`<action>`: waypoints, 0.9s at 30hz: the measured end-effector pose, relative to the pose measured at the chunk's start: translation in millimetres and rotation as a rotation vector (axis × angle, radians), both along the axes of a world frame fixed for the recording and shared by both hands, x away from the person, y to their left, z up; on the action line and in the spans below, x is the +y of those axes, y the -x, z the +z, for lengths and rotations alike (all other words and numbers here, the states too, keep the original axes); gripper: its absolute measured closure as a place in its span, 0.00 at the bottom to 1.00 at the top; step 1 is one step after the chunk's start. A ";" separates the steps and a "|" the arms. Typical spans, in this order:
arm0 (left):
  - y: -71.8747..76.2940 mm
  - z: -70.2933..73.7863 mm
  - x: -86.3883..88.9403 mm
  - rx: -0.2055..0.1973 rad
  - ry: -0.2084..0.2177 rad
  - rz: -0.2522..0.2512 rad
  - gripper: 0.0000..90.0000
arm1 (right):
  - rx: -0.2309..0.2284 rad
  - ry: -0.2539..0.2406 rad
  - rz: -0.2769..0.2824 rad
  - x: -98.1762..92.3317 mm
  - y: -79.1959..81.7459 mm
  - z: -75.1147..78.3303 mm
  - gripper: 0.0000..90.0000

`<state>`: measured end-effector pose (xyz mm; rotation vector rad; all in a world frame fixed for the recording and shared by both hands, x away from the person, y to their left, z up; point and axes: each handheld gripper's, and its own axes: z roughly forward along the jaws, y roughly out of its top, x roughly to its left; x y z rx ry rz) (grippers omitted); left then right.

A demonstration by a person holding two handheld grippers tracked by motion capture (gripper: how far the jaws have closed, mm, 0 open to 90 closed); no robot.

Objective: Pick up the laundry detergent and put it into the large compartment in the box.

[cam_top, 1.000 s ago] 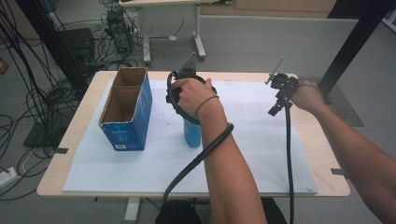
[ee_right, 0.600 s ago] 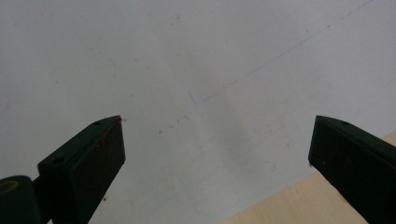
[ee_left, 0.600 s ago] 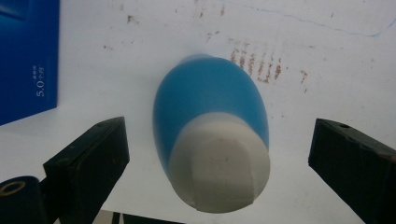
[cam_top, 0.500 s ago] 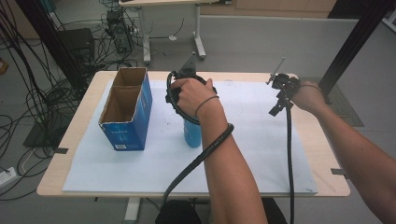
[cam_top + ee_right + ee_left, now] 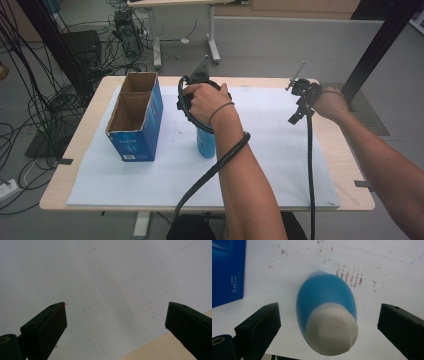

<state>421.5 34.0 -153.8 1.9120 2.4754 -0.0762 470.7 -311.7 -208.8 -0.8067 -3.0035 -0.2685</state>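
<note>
Blue bottle [image 5: 325, 302], upright right of open blue carton [image 5: 134, 120]; left tongs [image 5: 328, 322] spread wide above cap, poised for grasping; right tongs [image 5: 116, 322] likewise apart, idle.

Blue bottle [image 5: 205, 142] half under left hand [image 5: 202, 101]

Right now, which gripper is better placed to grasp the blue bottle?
Left. The left gripper hangs open directly over the blue bottle, jaws either side of its white cap. The right gripper is over bare white sheet.
</note>
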 end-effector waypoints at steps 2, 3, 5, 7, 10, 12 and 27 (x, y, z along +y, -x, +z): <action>0.6 0.2 -0.2 -0.004 -0.001 0.002 0.06 | -0.001 0.000 0.000 -0.2 0.0 -0.3 0.04; 1.0 -0.2 -0.2 -0.007 0.002 0.004 0.06 | 0.003 -0.001 0.000 -0.3 -0.3 -0.7 0.04; 0.9 -0.9 -0.7 -0.006 0.001 0.006 0.06 | 0.003 -0.004 0.002 -0.3 -0.2 -1.1 0.04; 0.5 -1.1 -1.4 -0.004 -0.003 0.002 0.06 | 0.002 -0.005 0.004 0.1 -0.1 -1.5 0.04; 0.2 -1.0 -2.2 -0.005 -0.011 0.005 0.06 | 0.003 -0.005 0.007 1.1 -0.1 -1.5 0.04; -0.4 -1.4 -1.7 -0.003 -0.008 0.007 0.06 | 0.000 -0.005 0.008 1.3 0.2 -0.9 0.04; -0.8 -11.3 2.1 0.004 0.002 0.025 0.07 | 0.006 -0.010 0.006 -1.2 -1.3 -2.9 0.04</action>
